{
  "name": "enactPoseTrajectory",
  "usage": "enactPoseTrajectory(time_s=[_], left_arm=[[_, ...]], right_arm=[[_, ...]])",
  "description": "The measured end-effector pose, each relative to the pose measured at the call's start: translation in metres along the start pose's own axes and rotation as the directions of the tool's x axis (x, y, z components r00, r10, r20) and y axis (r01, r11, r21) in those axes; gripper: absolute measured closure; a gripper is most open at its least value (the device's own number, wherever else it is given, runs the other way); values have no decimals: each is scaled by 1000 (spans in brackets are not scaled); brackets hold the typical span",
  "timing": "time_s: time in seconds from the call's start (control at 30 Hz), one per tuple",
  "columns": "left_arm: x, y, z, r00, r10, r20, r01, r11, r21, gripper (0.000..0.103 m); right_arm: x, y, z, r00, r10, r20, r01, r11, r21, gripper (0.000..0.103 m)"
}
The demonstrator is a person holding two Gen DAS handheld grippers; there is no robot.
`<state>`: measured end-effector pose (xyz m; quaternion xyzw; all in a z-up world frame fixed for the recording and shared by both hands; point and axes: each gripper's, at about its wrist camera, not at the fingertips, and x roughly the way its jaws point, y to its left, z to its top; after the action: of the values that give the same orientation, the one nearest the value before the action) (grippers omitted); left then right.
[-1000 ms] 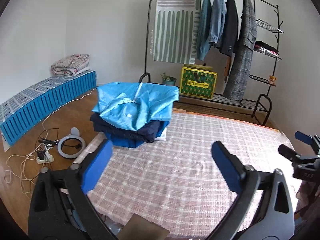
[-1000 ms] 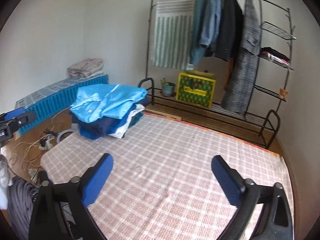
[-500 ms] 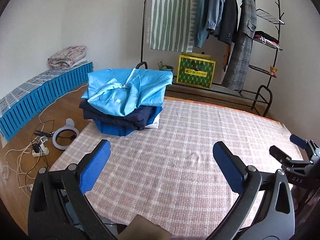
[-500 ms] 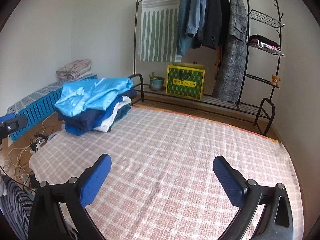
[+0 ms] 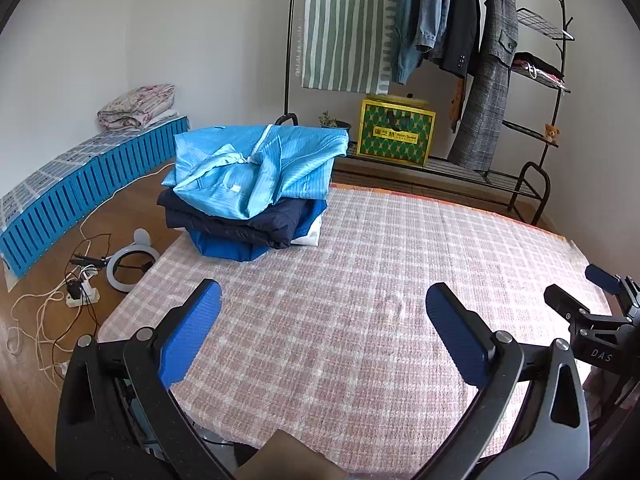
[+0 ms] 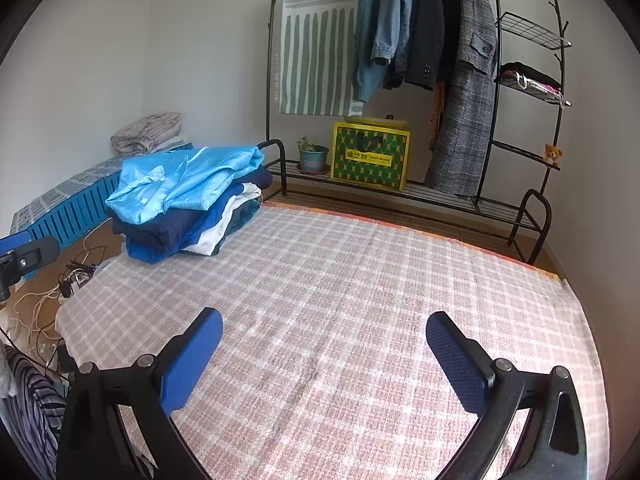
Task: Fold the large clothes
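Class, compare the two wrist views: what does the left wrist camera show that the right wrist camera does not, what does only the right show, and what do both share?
Only the left wrist view shows the white ring light on the floor and the right gripper at its right edge.

Only the right wrist view shows striped fabric at its lower left, and the left gripper's fingers at its left edge.

Both show the stack of folded clothes, the checked blanket, the clothes rack, the yellow-green box, and open, empty fingers.

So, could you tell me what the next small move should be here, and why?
Probably fetch the next garment: both the left gripper and right gripper are open and empty, the checked mat has nothing spread on it, and the folded stack sits at its far left corner.
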<state>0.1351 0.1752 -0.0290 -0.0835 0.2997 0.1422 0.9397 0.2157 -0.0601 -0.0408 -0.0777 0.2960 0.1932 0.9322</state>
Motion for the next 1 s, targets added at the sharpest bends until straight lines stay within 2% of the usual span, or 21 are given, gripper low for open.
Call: enactPoseTrajectory(time_s=[1.0], left_arm=[[2, -8, 2, 1000, -17, 4, 17, 1000, 20, 0]], right_arm=[[0, -3, -3, 1000, -18, -10, 18, 1000, 7, 0]])
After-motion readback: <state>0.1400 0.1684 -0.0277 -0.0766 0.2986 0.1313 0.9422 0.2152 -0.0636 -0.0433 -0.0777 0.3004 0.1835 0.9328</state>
